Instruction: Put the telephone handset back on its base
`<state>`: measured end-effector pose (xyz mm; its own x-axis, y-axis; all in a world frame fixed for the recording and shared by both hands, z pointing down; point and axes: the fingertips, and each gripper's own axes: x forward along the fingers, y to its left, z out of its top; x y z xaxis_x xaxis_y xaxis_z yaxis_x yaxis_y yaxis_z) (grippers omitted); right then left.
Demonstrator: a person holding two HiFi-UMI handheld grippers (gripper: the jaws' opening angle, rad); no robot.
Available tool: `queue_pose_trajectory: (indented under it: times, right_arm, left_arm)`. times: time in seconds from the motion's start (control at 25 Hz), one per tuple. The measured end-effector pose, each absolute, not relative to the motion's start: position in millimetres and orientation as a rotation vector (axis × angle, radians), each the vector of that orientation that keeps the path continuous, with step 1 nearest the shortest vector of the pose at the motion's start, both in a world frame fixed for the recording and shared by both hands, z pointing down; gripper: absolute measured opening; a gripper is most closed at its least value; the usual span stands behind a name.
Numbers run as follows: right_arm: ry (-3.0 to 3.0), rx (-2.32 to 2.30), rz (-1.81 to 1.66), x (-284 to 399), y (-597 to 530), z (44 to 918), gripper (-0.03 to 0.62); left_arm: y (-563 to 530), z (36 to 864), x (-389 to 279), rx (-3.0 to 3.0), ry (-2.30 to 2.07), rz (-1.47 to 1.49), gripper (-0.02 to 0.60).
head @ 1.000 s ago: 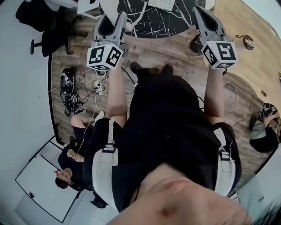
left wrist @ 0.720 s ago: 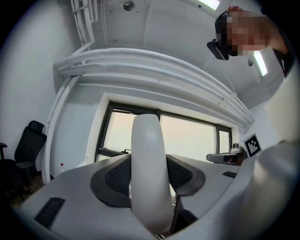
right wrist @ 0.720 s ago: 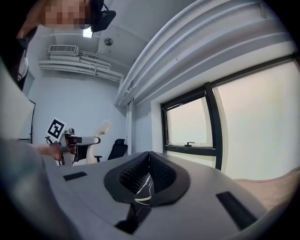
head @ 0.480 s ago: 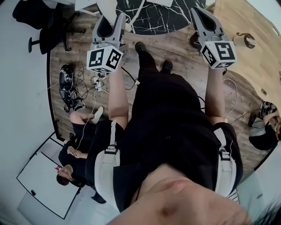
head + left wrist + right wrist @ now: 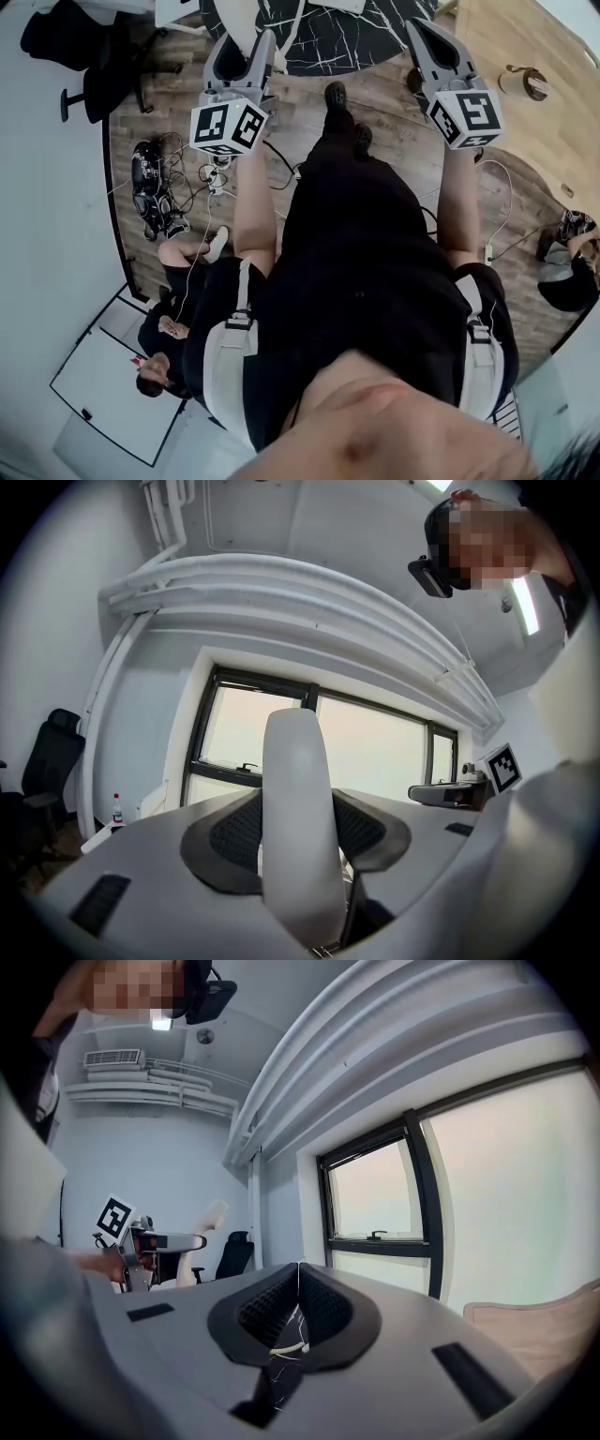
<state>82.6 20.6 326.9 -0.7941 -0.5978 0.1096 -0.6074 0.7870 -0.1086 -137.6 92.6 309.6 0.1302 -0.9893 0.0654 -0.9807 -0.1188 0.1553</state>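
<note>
My left gripper is shut on the white telephone handset, which stands upright between its pads. In the left gripper view the handset fills the gap between the jaws. My right gripper is shut with nothing in it, and its pads meet in a thin line. The right gripper view shows the left gripper with the handset sticking up. Both grippers hang in front of a black marble table. A white item lies on it; I cannot tell whether it is the base.
The wearer's legs and shoes stand on a wooden floor. A person sits on the floor at the left, near cables and black gear. A black office chair is at the far left and a light wooden table at the right.
The wearer has stepped towards the black table, one shoe moving forward. Both grippers keep their place in the view, and the left one still holds the handset.
</note>
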Motion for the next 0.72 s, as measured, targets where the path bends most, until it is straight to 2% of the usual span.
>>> queue_pose_trajectory:
  times: [0.72]
  right_arm:
    - [-2.802,1.116,0.260,59,-61,330,0.031]
  left_arm:
    - [-21,327,-151,2.338,-1.806,-0.020,0.225]
